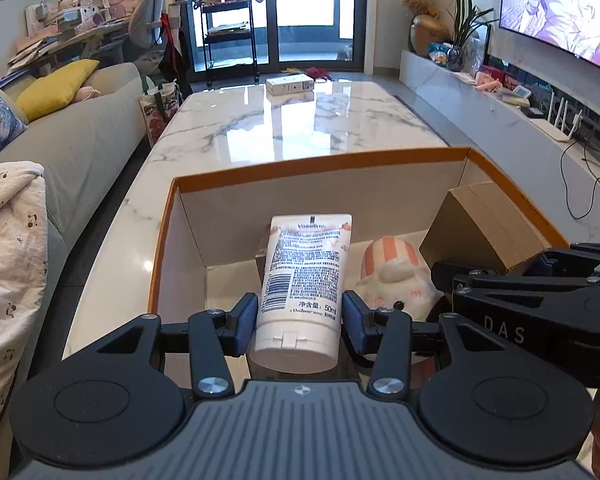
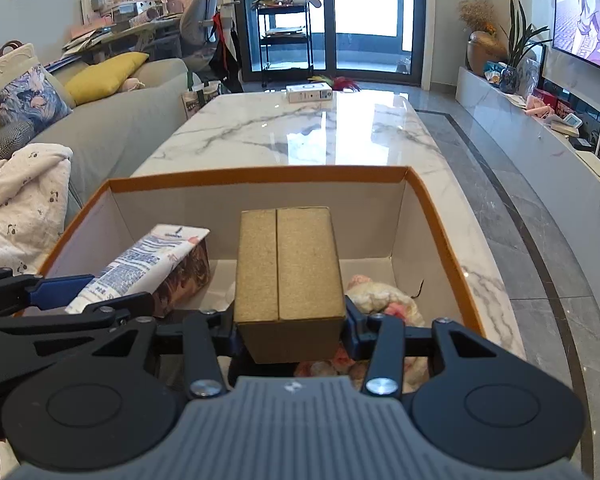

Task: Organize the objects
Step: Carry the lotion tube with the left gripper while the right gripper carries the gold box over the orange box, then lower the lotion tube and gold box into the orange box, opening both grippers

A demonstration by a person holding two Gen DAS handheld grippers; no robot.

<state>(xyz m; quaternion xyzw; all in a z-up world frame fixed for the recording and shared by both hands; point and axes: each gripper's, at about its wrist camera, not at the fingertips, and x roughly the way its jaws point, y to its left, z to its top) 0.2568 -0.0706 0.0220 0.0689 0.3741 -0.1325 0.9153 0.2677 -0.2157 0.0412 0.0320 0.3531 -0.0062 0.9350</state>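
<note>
My left gripper [image 1: 299, 314] is shut on a white cream tube [image 1: 304, 280], cap end toward the camera, held over the left part of an orange-rimmed cardboard box [image 1: 320, 160]. My right gripper [image 2: 290, 326] is shut on a small brown carton [image 2: 288, 272], held over the middle of the same box [image 2: 260, 174]. The tube [image 2: 140, 264] and the left gripper [image 2: 52, 292] show at the left of the right wrist view. The carton [image 1: 484, 228] and the right gripper [image 1: 540, 300] show at the right of the left wrist view. A pink-and-white plush toy [image 1: 396, 276] lies on the box floor.
The box stands on a marble table [image 1: 300, 120]. A white carton [image 1: 290, 84] lies at the table's far end. A patterned dark packet [image 2: 184, 276] sits in the box under the tube. A sofa [image 1: 80, 140] runs along the left, a TV shelf [image 1: 500, 108] along the right.
</note>
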